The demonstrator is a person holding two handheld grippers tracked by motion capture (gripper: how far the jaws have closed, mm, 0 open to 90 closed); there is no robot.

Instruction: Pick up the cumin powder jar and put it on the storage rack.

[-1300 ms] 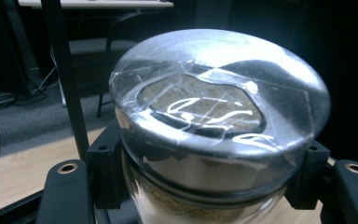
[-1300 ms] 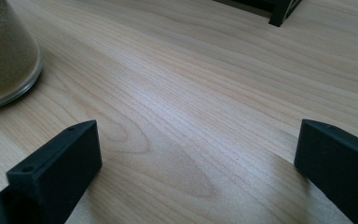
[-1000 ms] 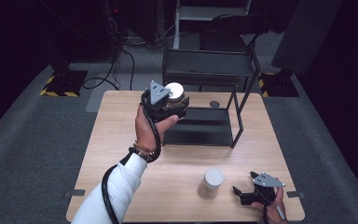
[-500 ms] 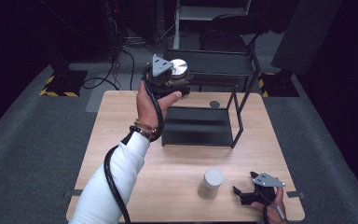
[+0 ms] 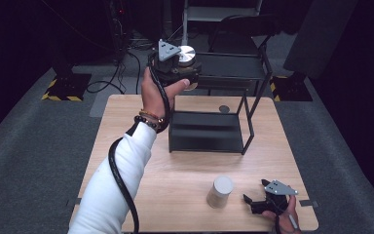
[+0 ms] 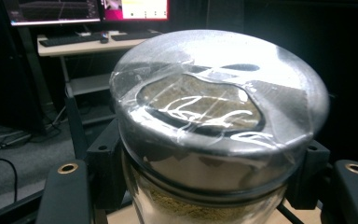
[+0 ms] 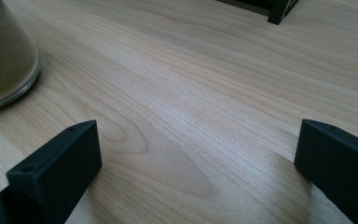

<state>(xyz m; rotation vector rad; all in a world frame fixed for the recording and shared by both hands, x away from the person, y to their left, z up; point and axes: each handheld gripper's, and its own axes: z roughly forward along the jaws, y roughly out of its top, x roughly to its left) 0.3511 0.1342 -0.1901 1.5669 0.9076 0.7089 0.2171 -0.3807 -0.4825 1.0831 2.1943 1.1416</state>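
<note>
Jar (image 6: 219, 140): silver metal lid, clear glossy tape across it, tan-brown powder inside. Second jar (image 5: 220, 192), near the rack: pale grey lid, sandy fill. Rack (image 5: 209, 129): matte black. Tabletop (image 5: 185, 195): light wood, fine grain stripes. Both grippers black; jaws black. Sleeve (image 5: 108, 195): white. Floor (image 5: 29, 146) around the rack: grey carpet, yellow-black hazard stripes.

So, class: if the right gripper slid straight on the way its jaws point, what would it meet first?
Probably nothing soon: between the open right gripper jaws lies bare table. The jar sits off to one side, the rack's foot farther ahead, likely also missed.
</note>
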